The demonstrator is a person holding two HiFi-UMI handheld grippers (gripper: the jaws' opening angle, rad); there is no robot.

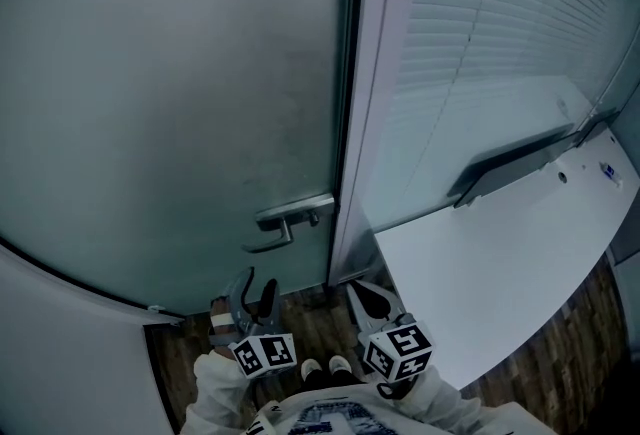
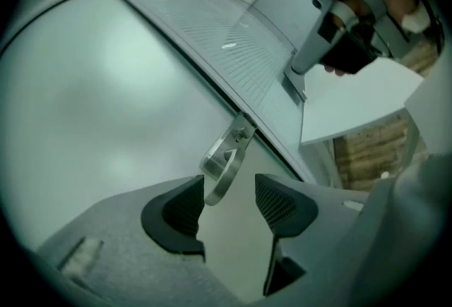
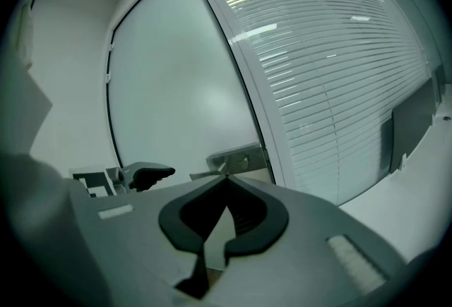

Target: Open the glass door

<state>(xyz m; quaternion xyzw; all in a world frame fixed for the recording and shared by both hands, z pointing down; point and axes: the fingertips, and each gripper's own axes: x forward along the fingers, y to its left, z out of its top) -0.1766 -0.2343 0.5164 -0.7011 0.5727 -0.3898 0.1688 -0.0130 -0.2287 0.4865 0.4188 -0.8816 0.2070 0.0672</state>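
Two jaws of left hand-held gripper [image 2: 229, 203] standing wide apart, holding nothing. Handle [image 2: 224, 164] of door [image 2: 106, 87] lying just ahead, its end nearing one jaw. Right hand-held gripper [image 3: 224, 217] hanging closed, empty. Likely best: advancing till handle is sitting deep between jaws, then squeezing, pressing down.

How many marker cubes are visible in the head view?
2. The left cube is at the bottom, below the door handle; the right cube is just right of it. None seems hidden.
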